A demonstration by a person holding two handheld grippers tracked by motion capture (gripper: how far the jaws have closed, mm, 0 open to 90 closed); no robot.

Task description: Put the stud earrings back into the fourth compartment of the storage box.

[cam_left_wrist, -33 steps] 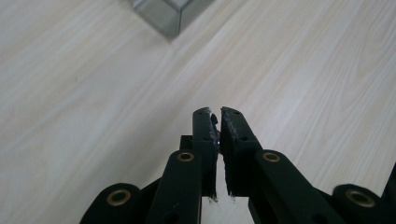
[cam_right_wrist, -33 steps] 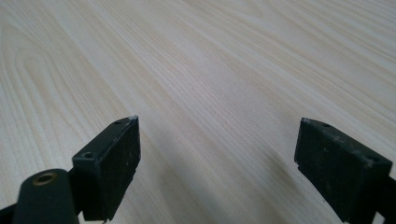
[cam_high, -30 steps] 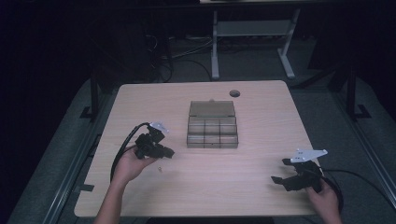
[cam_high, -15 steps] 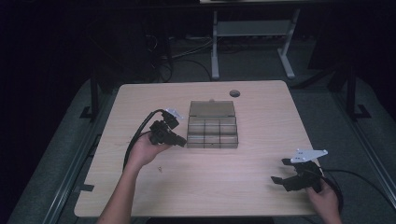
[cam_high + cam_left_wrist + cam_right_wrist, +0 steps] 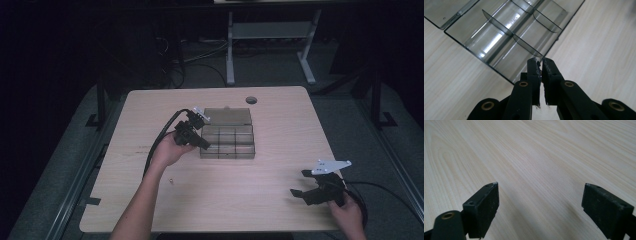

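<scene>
From above, my left gripper (image 5: 202, 141) meets the box (image 5: 227, 134) at frame centre. Its own view shows the jaws nearly closed, empty, tips over the box's near corner. My right gripper (image 5: 540, 202) gapes over bare table (image 5: 529, 157).

A light wooden table (image 5: 260, 200) with a round cable hole (image 5: 251, 100) near its far edge is set on grey carpet (image 5: 360, 125). Beyond the table, a pale metal stand (image 5: 270, 35) is seen, cables (image 5: 185, 55) are strewn beside it, and the room is kept dark.
</scene>
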